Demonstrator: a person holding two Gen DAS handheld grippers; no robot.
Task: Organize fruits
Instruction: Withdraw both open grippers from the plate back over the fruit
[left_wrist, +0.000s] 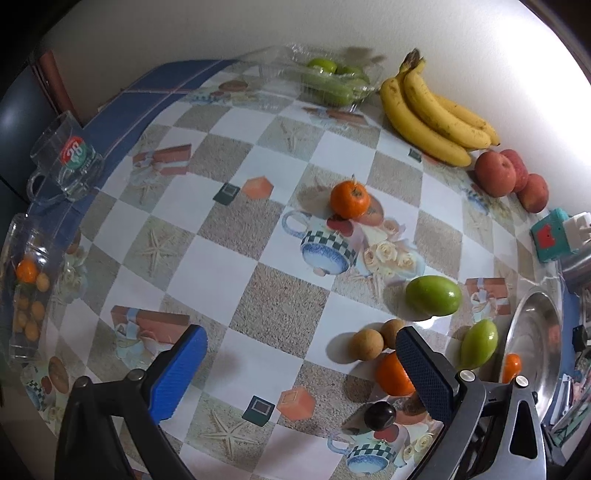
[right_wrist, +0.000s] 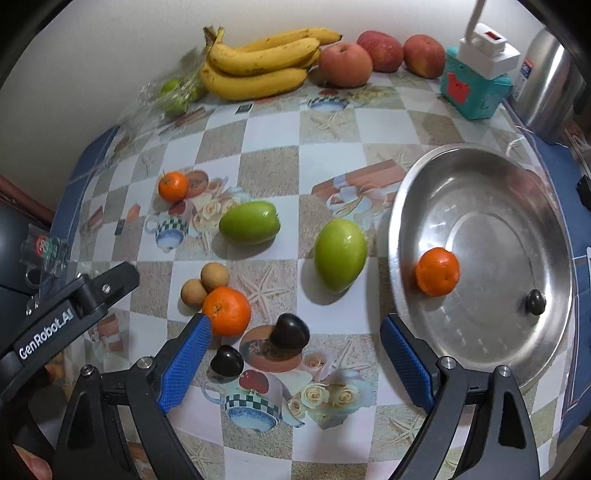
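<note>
My right gripper (right_wrist: 295, 365) is open above two dark plums (right_wrist: 290, 332) (right_wrist: 227, 360), and its pads touch nothing. An orange (right_wrist: 226, 312) and two brown longans (right_wrist: 215, 276) lie by its left fingertip. Two green mangoes (right_wrist: 249, 222) (right_wrist: 340, 254) sit further back. The steel plate (right_wrist: 480, 177) on the right holds an orange (right_wrist: 437, 272) and a small dark fruit (right_wrist: 536, 301). My left gripper (left_wrist: 301, 373) hangs open over bare tablecloth, left of the longans (left_wrist: 366, 343). Another orange (left_wrist: 349, 199) sits mid-table.
Bananas (right_wrist: 258, 62) and three apples (right_wrist: 345, 64) line the back wall. A plastic box of green fruit (left_wrist: 332, 77) stands back left, a glass mug (left_wrist: 70, 162) and a glass jar of small fruit (left_wrist: 26, 288) on the left. A teal box (right_wrist: 476, 85) and steel canister (right_wrist: 546, 81) stand back right.
</note>
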